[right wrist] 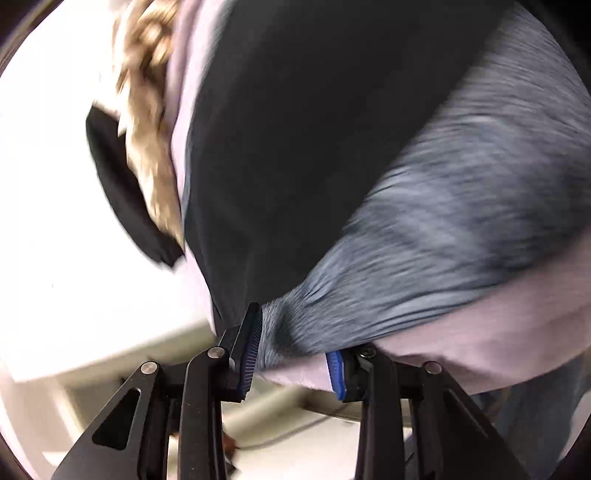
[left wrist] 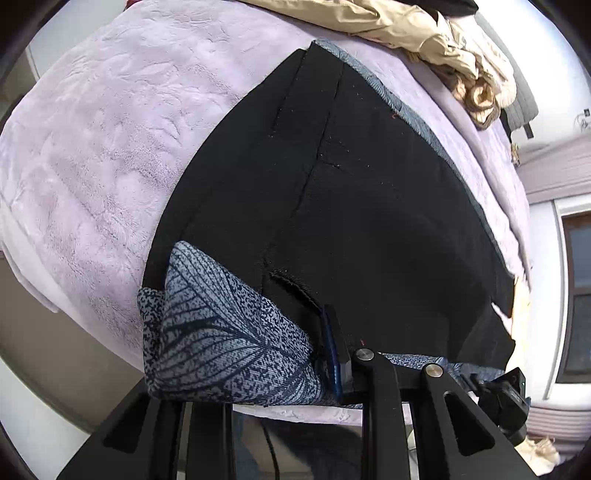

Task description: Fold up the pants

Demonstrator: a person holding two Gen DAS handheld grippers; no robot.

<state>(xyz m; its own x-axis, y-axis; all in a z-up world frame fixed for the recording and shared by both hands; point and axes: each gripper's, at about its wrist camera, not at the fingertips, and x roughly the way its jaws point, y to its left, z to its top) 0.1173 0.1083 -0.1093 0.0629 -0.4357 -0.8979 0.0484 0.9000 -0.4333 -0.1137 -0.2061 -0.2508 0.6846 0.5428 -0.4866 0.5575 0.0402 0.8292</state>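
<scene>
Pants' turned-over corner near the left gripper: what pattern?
Blue-grey leaf-vein print, clearest in the left wrist view.

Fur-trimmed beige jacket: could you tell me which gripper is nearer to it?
Right, probably: the jacket lies close beside the right gripper, but far across the pants from the left gripper.

Lilac plush blanket, beige jacket, window, daylight.

The pants are matt black cloth with a blue-grey leaf-printed woven side. The bed blanket is plush lilac fleece. The left claw is matt black plastic with ribbed blue pads and shiny metal pins.
</scene>
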